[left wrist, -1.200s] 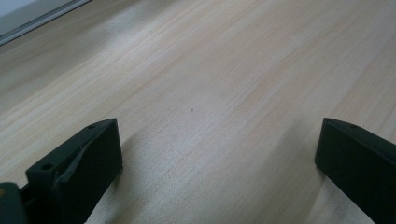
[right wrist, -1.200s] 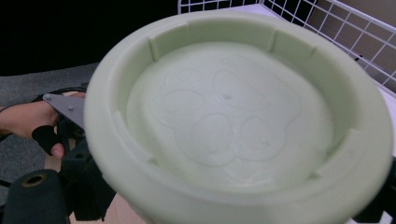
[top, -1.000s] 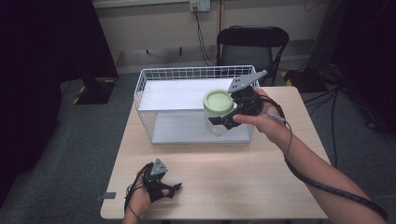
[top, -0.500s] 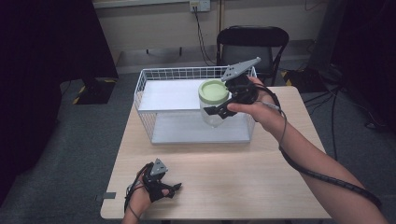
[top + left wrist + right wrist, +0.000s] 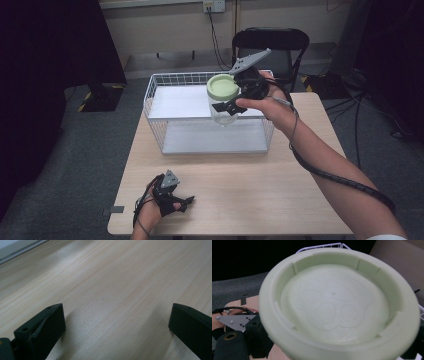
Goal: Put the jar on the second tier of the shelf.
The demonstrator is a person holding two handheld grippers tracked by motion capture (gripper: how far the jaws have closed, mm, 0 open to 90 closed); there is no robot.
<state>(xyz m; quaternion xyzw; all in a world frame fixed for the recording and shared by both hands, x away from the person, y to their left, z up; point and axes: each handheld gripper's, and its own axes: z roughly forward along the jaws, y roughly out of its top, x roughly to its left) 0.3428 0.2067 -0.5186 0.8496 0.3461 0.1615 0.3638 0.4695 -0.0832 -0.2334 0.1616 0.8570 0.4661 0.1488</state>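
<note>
Clear glass jar with pale green lid, contents not discernible, held aloft over white wire basket at table's 12 o'clock, clamped by right gripper. Left gripper rests on light wooden table at 7 o'clock. Left gripper view: jaws spread wide, nothing between them. Right gripper view: lid shows embossed paw-like pattern, no readable writing.

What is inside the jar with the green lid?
The jar looks clear and empty through its glass side. The green lid covers its mouth, and the right gripper hides part of its side.
</note>
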